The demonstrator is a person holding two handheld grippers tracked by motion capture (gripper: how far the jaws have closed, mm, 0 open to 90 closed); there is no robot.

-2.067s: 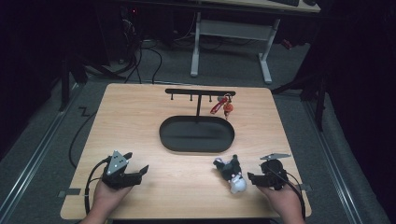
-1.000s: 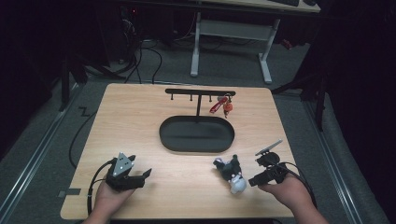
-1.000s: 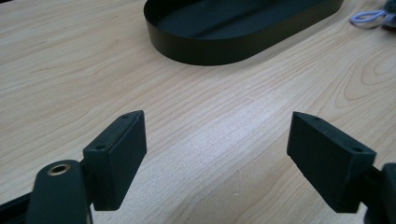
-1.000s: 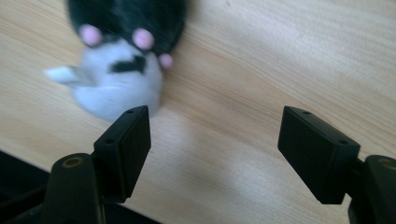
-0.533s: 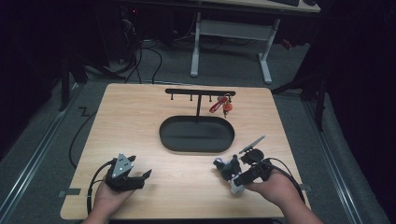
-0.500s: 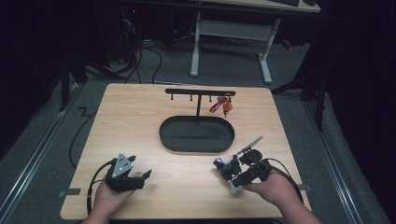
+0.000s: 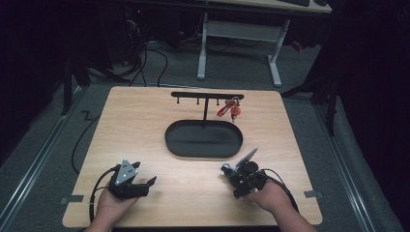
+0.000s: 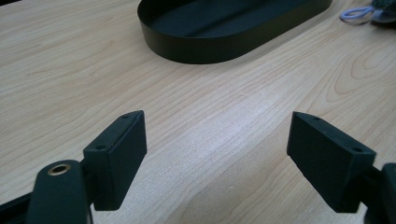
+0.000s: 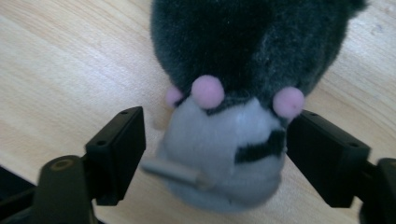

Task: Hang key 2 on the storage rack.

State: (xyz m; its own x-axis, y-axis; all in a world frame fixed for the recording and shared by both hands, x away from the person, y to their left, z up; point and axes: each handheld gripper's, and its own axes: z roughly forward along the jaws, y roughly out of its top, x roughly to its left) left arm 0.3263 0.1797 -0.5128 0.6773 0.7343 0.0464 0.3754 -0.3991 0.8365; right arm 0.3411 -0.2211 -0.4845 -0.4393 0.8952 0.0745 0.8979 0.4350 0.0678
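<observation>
The right gripper [image 9: 212,140] has just been closing its wide jaws around a dark-grey-and-white plush toy [image 9: 233,93], the toy's pale end between them, the right pad at its side and a gap at the left; the left gripper [image 8: 217,154] gapes empty.

Your right gripper [image 7: 231,175] hides most of the plush toy [image 9: 233,93]; its top is cut off at the right gripper view's upper edge.

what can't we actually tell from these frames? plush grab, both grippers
- Plush toy: right gripper view is blurred, top cut by the frame edge; cannot tell whether the right gripper pads press on it.
- Plush toy, high view: mostly hidden under the right gripper.
- Red keychain on the rack: too small to make out.
- Purple loop, left gripper view: cut by the frame edge.
</observation>
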